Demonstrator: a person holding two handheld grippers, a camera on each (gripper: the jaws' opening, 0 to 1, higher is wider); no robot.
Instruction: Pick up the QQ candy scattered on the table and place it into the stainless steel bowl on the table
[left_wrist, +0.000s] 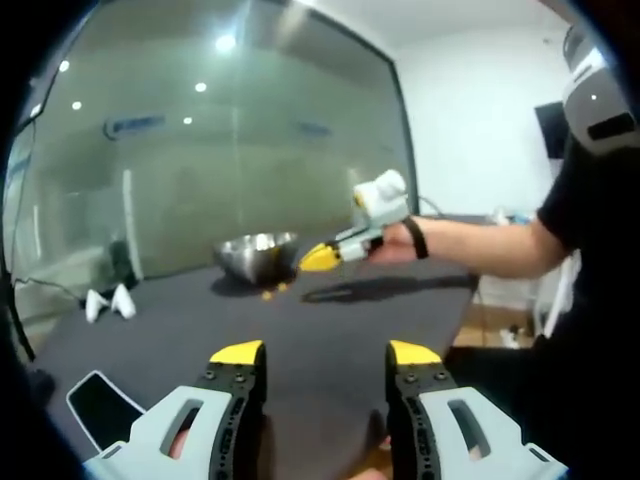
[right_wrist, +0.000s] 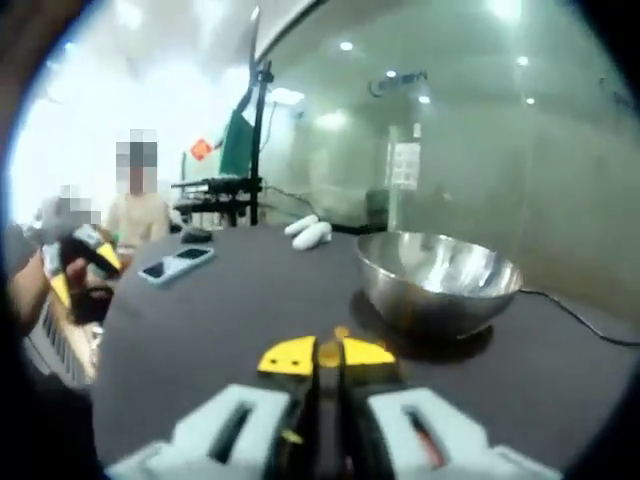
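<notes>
Overhead, ceiling spotlights; dark table (right_wrist: 200, 330) by glass wall (left_wrist: 250, 150); left tongs (left_wrist: 325, 352) agape, empty; right tongs (right_wrist: 326, 355) pinching candy (right_wrist: 328, 351).

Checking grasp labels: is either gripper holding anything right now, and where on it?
Right gripper: jaws closed on a small orange candy, pinched at the yellow tips, short of the steel bowl. Left gripper: jaws apart, holding nothing.

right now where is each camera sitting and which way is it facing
Left gripper view: rides the left claw, open, low over the dark table, facing the bowl and the person's arm holding the right claw.
Right gripper view: rides the right claw, shut on a candy, facing the bowl; the left claw shows at its left.
Shared: bowl, table, both claws.
</notes>
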